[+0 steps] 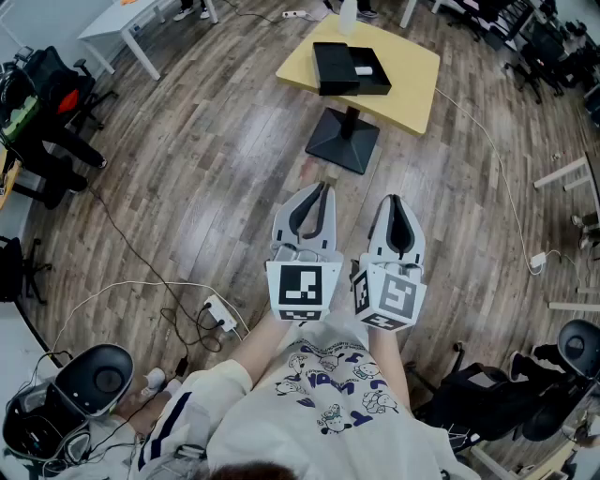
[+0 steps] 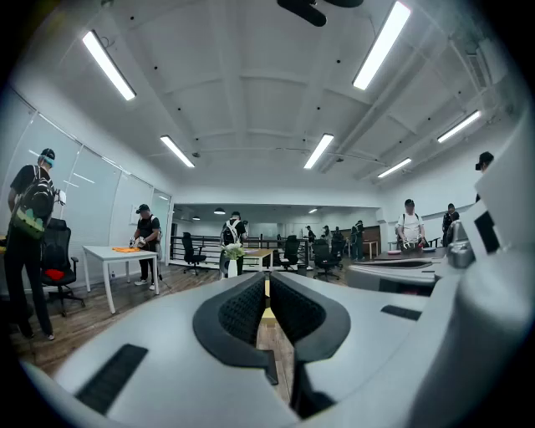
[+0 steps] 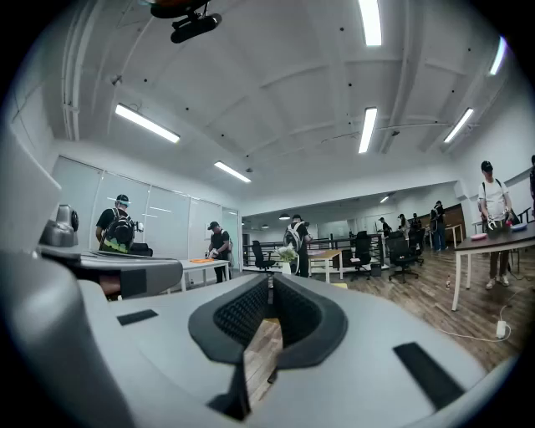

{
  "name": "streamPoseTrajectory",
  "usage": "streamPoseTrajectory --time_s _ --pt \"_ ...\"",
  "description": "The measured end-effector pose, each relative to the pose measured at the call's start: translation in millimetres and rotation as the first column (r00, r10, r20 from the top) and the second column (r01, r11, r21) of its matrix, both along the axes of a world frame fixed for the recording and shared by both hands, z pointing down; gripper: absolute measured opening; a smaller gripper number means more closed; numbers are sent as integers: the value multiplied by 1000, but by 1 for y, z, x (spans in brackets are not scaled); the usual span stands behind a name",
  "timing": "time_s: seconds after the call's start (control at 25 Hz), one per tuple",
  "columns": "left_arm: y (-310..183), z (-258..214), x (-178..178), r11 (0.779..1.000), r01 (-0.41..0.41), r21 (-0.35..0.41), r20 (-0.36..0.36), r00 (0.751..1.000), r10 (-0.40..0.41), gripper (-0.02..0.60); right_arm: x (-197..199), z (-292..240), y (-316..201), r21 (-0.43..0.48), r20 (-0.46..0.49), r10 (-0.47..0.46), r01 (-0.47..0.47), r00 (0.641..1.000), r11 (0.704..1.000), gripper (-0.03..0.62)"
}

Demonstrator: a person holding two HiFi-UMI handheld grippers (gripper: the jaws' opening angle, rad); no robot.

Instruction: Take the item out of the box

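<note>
The left gripper [image 1: 323, 186] and the right gripper [image 1: 394, 199] were held level and side by side in front of the person, close together but not touching. In each gripper view the jaw tips met with nothing between them; both claws were fully closed and empty.

The box [image 1: 349, 68], black and lying open, sat on the yellow table [image 1: 412, 89] well ahead of both grippers. It lay toward the table's left half, its near-left corner close to the table's near edge. A white item [image 1: 364, 70] lay inside the box, toward its right side. A white bottle [image 1: 348, 14] stood at the far edge of the table, just behind the box. The right half of the tabletop was bare.

The table stood on a single post with a black square base [image 1: 344, 139]. Between that base and the gripper tips was open wooden floor [image 1: 216, 159].

To the left, a thin cable [image 1: 122, 234] crossed the floor to a power strip [image 1: 220, 314] near the person's left side. Black office chairs [image 1: 47, 103] lined the left edge. Another cable [image 1: 506, 202] ran across the floor from the table's right side.
</note>
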State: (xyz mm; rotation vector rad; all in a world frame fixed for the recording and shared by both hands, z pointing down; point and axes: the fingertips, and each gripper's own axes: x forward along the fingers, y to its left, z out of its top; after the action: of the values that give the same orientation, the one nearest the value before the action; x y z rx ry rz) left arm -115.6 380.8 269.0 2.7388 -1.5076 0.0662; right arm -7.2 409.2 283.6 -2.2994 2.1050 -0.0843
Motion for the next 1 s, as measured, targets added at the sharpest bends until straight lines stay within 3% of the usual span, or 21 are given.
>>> streamPoseTrajectory --time_s 0.56,1.0 --pt "-14 1 -1 1000 -12 -4 3 1000 12 29 -3 2 -14 0 -1 3 -3 1000 1000 41" --pt "-58 3 -3 999 -33 -5 5 999 33 28 -2 5 -56 8 33 36 -36 999 999 41"
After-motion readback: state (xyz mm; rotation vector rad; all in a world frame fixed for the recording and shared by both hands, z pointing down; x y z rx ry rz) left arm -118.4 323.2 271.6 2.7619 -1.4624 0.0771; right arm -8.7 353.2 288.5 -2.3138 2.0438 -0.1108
